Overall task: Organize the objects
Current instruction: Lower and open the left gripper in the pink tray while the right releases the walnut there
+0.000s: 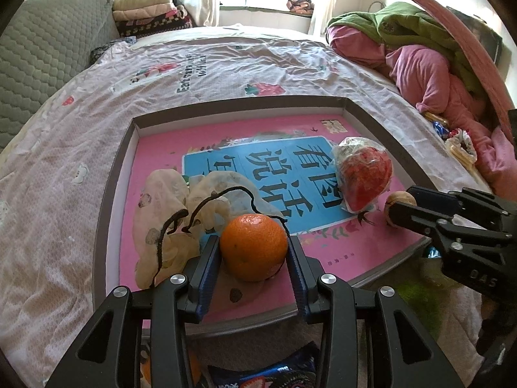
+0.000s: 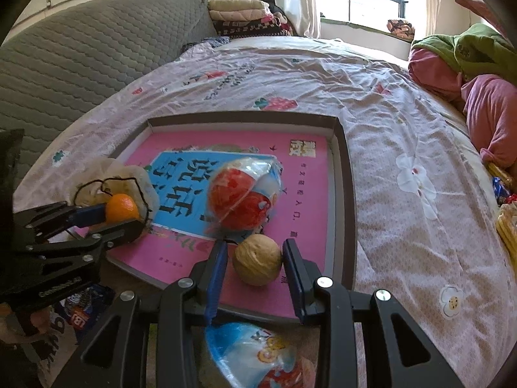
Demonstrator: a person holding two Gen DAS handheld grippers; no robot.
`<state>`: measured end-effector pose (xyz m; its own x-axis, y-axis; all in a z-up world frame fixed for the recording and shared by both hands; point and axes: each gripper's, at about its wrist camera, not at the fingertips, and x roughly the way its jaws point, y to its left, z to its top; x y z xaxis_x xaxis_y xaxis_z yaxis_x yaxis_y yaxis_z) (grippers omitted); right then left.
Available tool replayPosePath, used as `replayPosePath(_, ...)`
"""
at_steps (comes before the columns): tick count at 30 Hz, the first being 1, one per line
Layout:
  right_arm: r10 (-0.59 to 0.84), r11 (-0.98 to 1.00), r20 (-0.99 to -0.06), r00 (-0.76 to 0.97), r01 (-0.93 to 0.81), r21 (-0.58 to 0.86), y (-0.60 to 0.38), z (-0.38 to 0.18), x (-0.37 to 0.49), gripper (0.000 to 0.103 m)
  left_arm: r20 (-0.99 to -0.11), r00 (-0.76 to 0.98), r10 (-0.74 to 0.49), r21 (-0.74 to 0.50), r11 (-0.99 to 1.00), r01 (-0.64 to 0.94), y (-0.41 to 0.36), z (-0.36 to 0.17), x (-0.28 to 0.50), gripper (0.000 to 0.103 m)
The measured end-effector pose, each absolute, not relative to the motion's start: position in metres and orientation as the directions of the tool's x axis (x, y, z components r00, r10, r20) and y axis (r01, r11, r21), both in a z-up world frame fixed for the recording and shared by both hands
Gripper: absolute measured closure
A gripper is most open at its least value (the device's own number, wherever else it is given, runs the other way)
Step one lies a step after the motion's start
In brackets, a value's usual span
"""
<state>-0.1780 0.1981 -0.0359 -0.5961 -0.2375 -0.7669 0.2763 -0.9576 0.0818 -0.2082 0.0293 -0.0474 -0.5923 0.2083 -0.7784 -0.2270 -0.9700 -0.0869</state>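
Observation:
A shallow grey-rimmed tray [image 1: 106, 190] with a pink and blue printed floor lies on the bed. My left gripper [image 1: 253, 249] is shut on an orange [image 1: 253, 246] just above the tray's near part; it also shows in the right wrist view [image 2: 121, 208]. My right gripper [image 2: 255, 258] brackets a walnut [image 2: 257, 259] on the tray floor, with small gaps on both sides. A bagged red snack [image 1: 363, 171] lies in the tray, also in the right wrist view [image 2: 244, 192]. A crumpled beige cloth pouch with a black cord [image 1: 168, 213] lies at the tray's left.
The tray rests on a pink patterned bedsheet [image 1: 200, 71]. A grey quilted headboard [image 1: 35, 51] stands at left. Pink and green bedding [image 1: 420, 51] is piled at right, with wrapped snacks [image 1: 458, 145] beside it. More snack packets [image 2: 258, 355] lie below my grippers.

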Motion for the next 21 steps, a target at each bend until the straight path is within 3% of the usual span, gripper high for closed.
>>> replayPosePath(2,-0.242,-0.957,-0.761,-0.602,0.279,0.083,0.197,-0.033,-0.176,0.068,-0.777,-0.594,0.21,-0.094,-0.971,-0.22,0.028,-0.046,-0.209,0.058)
replayPosePath(5,-0.249,-0.954,-0.756,-0.605,0.288,0.085,0.195,-0.031,-0.174,0.068,-0.777,-0.593,0.211,-0.103,-0.972,-0.211,0.026,-0.046,-0.211,0.047)
replayPosePath(21,-0.268,-0.948,-0.75,-0.605,0.304,0.094,0.191,-0.027,-0.169,0.068,-0.751,-0.626,0.211,-0.09,-0.971,-0.219,0.028,-0.034,-0.206,0.046)
